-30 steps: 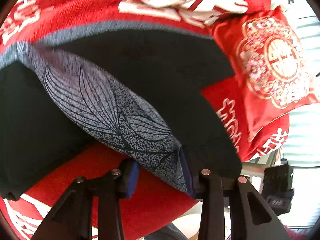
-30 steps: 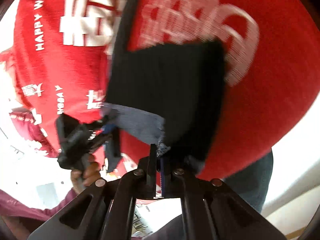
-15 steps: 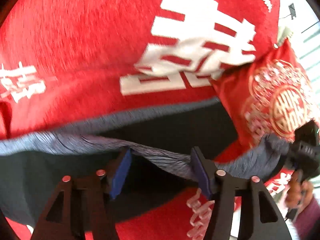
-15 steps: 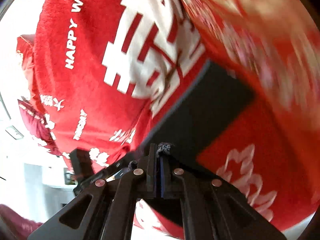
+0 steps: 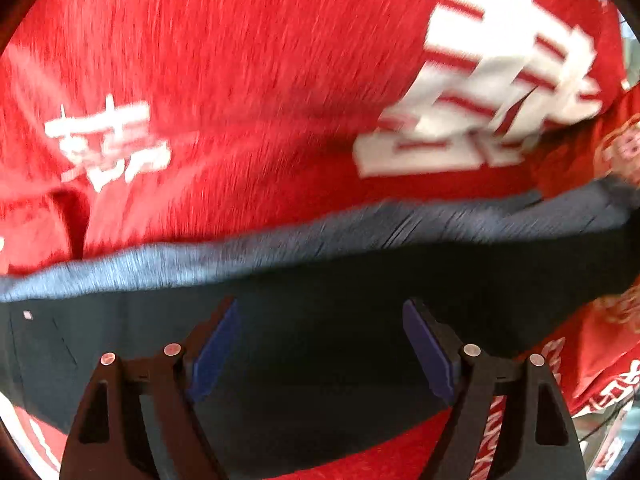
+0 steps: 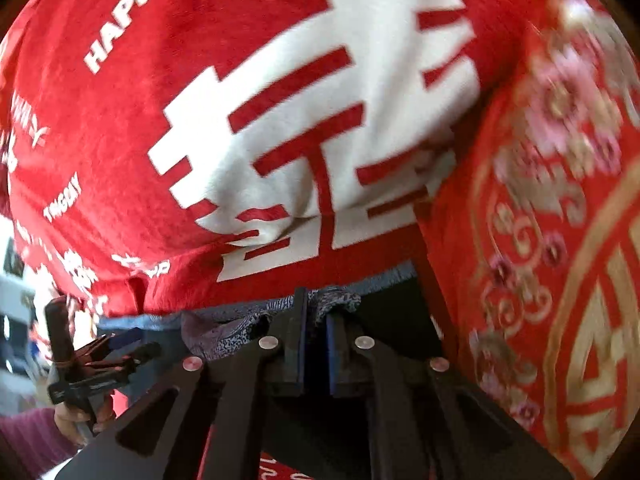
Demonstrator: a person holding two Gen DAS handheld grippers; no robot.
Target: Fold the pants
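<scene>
Item count: one pair of pants (image 5: pixel 320 280), one red blanket (image 5: pixel 240 80), one red cushion (image 6: pixel 560 240), two grippers.

Pants: dark fabric, near black, with a grey-blue heathered band along the far edge. A grey patch with a fine speckled print shows in the right wrist view. The pants lie spread across the blanket as a wide, flat band, with the cushion just beside their right end.

Blanket: red, plush, short-napped pile, printed with large white block characters and small white lettering, including the word "HAPPY". It covers the whole surface under the pants; what lies beneath it cannot be told.

Cushion: red, smooth, glossy cloth with gold circular embroidery and pink flower motifs. It stands at the right of the right wrist view, its lower edge close to the pants.

Left gripper (image 5: pixel 320 344): black arms, blue pads. The jaws stand wide and have just been opening. They are above the dark fabric; nothing is pinched between the pads. Whether the tips touch the cloth cannot be told.

Right gripper (image 6: pixel 316 332): the jaws are nearly closed, with a narrow gap. A bunched fold of the printed grey pants edge sits at the tips, pinched between the pads.

In the right wrist view the left gripper appears at lower left, held by a hand (image 6: pixel 80 420) in a purple sleeve (image 6: pixel 28 440).
</scene>
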